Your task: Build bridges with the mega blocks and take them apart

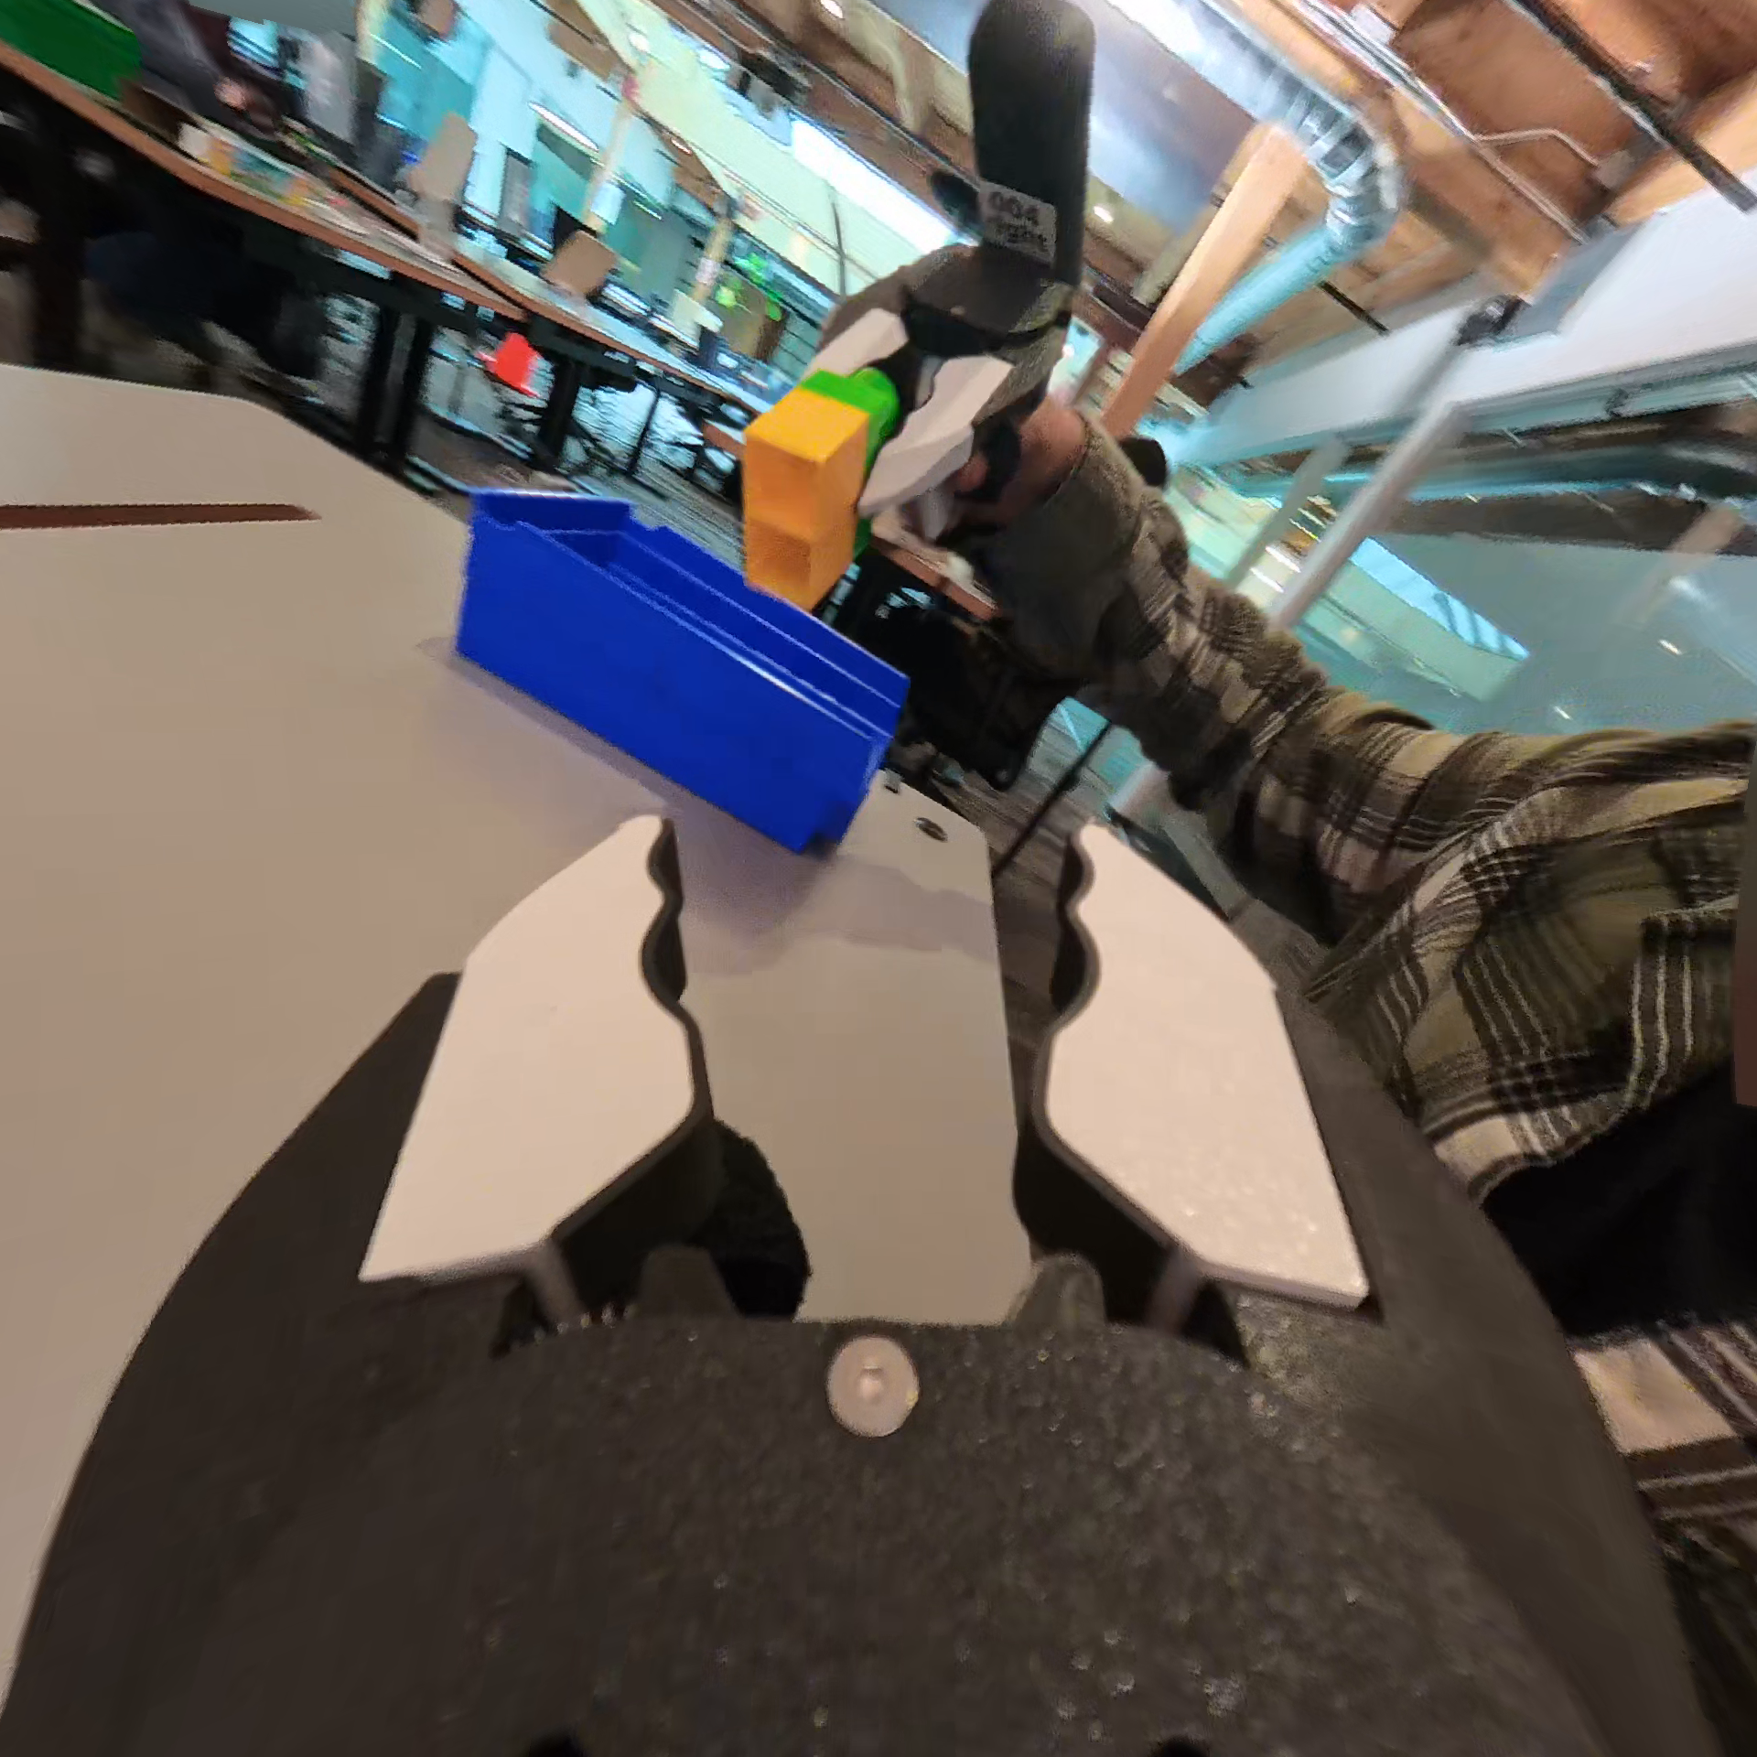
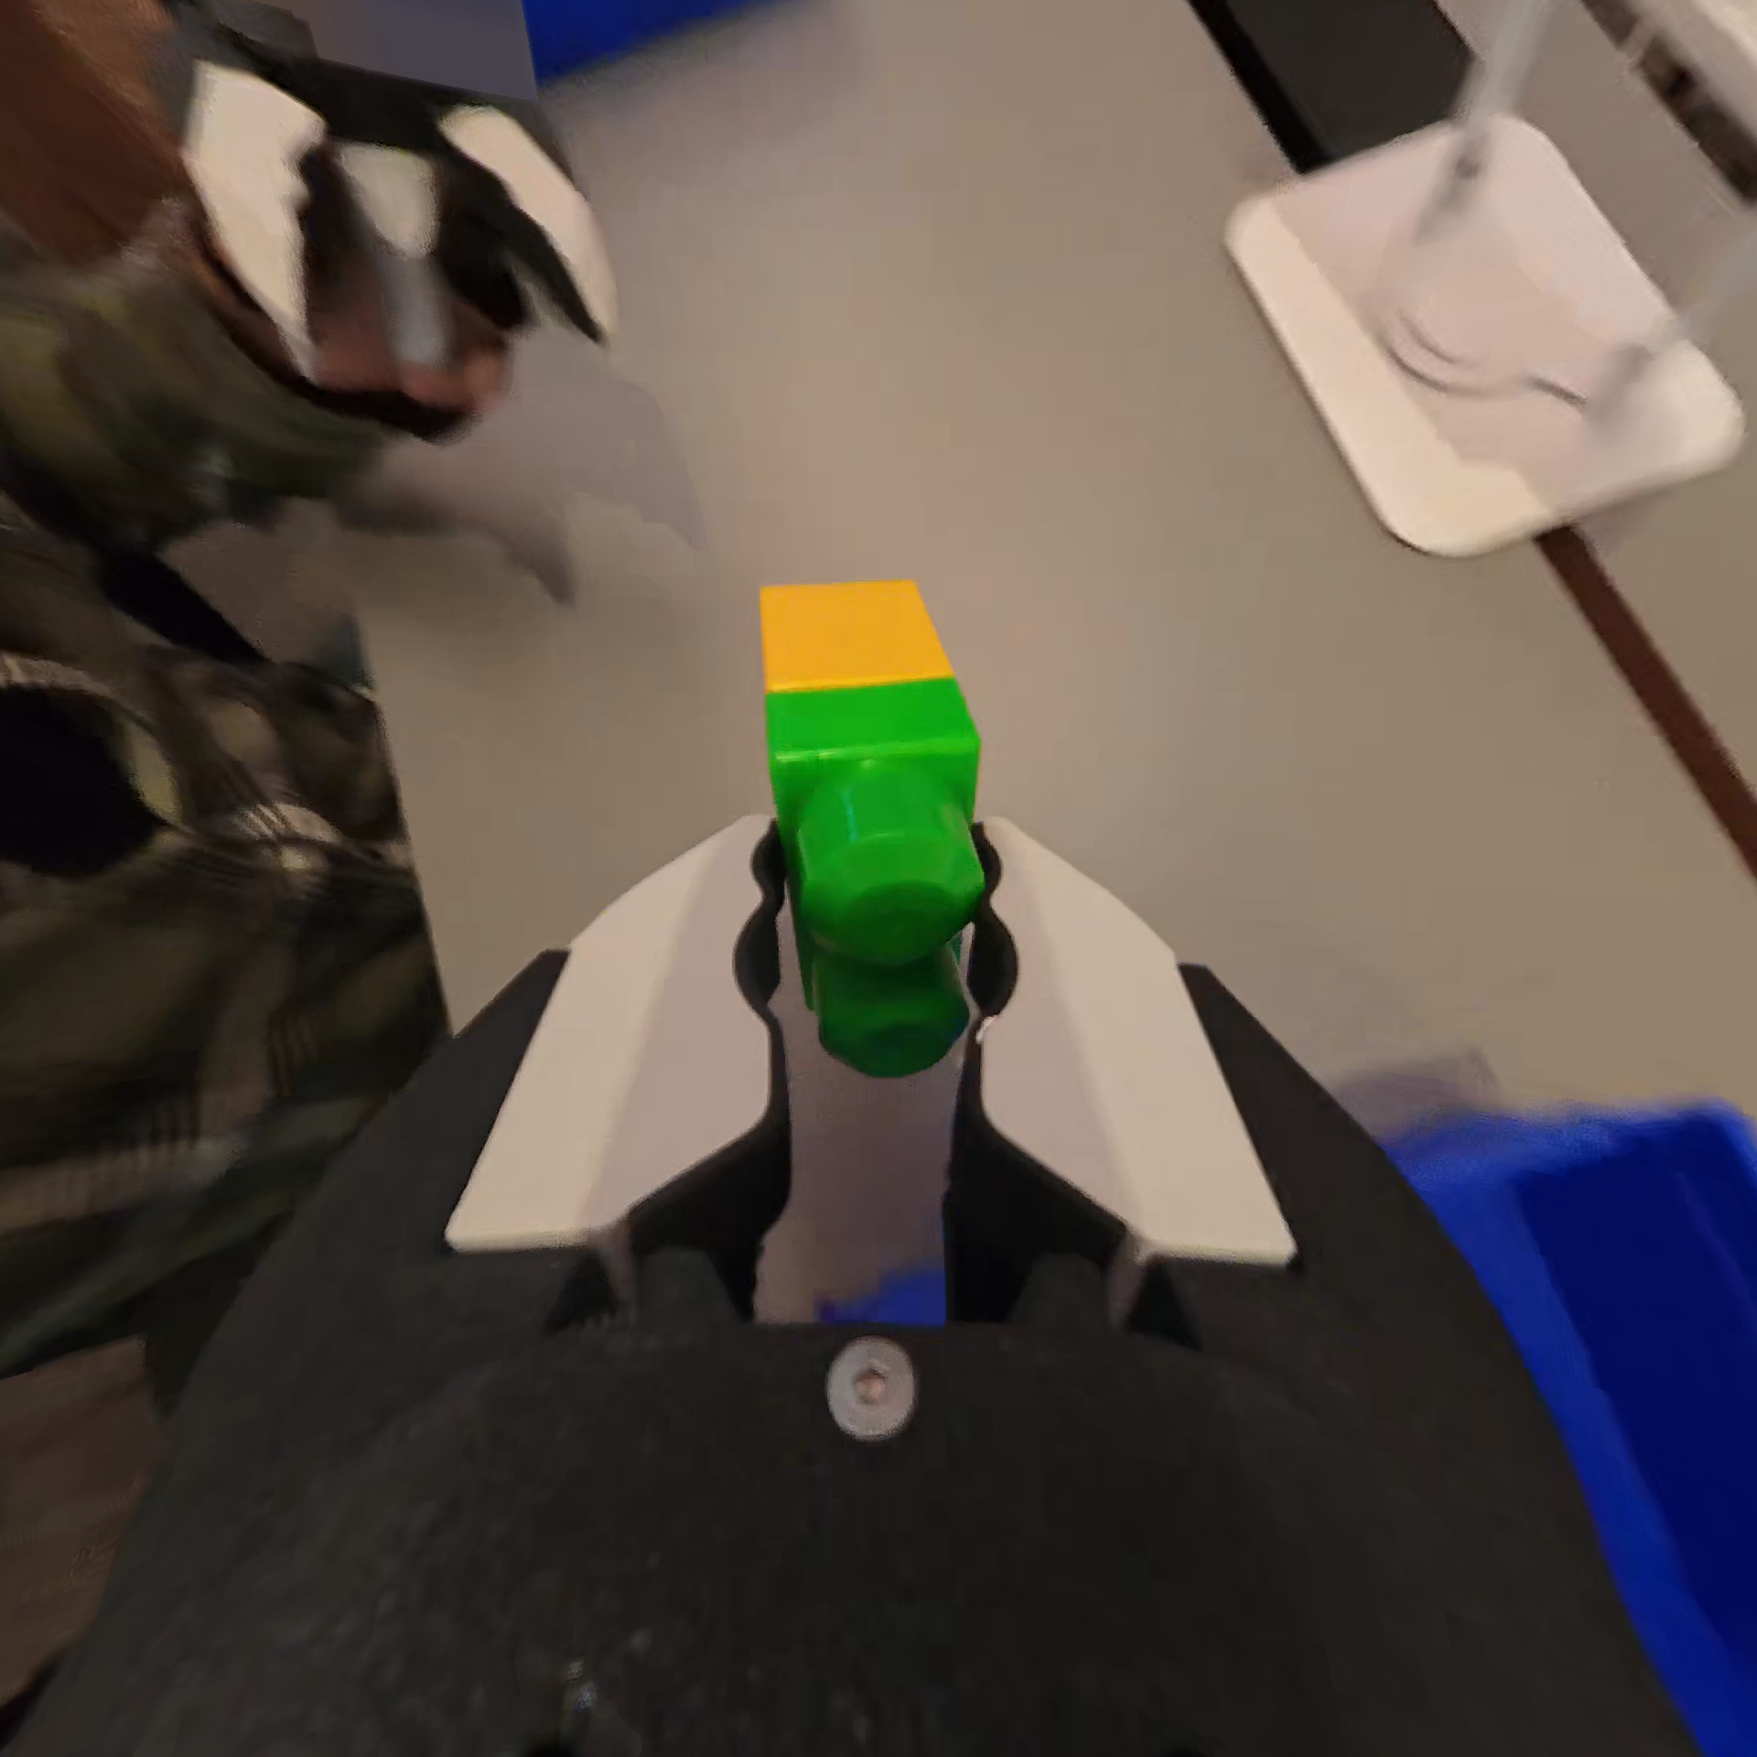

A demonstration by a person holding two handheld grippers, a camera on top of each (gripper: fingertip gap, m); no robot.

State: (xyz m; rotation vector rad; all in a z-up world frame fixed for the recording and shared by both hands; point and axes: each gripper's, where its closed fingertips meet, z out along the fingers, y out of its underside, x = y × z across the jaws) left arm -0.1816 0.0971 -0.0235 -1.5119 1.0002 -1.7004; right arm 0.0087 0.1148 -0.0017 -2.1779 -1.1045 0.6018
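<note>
My right gripper is shut on a green block that has a yellow block joined to its far end. It holds the pair in the air above the grey table. In the left wrist view the same gripper holds the yellow block and green block just above the far end of a blue bin. My left gripper is open and empty, low over the table, short of the bin. It shows blurred in the right wrist view.
A white stand base sits at the table's far right edge. The blue bin's corner lies under my right gripper. A plaid sleeve reaches across on the right. Other tables stand behind.
</note>
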